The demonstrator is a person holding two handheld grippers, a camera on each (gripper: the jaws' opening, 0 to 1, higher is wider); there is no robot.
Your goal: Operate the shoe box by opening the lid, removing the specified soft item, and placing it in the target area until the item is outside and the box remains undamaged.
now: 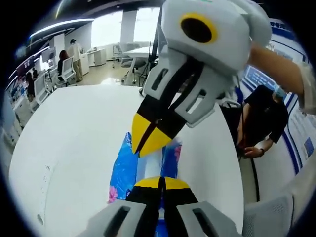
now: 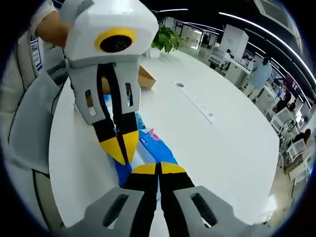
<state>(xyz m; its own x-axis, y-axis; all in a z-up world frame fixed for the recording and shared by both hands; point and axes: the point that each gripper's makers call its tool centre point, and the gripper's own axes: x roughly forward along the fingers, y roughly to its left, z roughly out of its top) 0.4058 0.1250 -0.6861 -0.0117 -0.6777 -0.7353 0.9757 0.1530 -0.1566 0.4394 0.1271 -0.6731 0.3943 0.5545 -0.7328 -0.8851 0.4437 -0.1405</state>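
A blue cloth with pink flowers (image 1: 123, 170) lies stretched along the white table (image 1: 74, 148). In the left gripper view my left gripper (image 1: 161, 181) has its yellow tips pressed together at the cloth's near end. The right gripper (image 1: 148, 140) comes in from the upper right, shut on the far end. In the right gripper view my right gripper (image 2: 158, 169) is shut at the cloth (image 2: 150, 143), and the left gripper (image 2: 121, 148) reaches down from the upper left, tips together on the fabric. A brown cardboard box (image 2: 144, 77) stands behind it, mostly hidden.
A seated person in a black top (image 1: 264, 118) is beside the table's right edge. A socket strip (image 2: 197, 104) is set into the table top (image 2: 222, 148), and a potted plant (image 2: 168, 38) stands at the far end. Office chairs and people fill the background.
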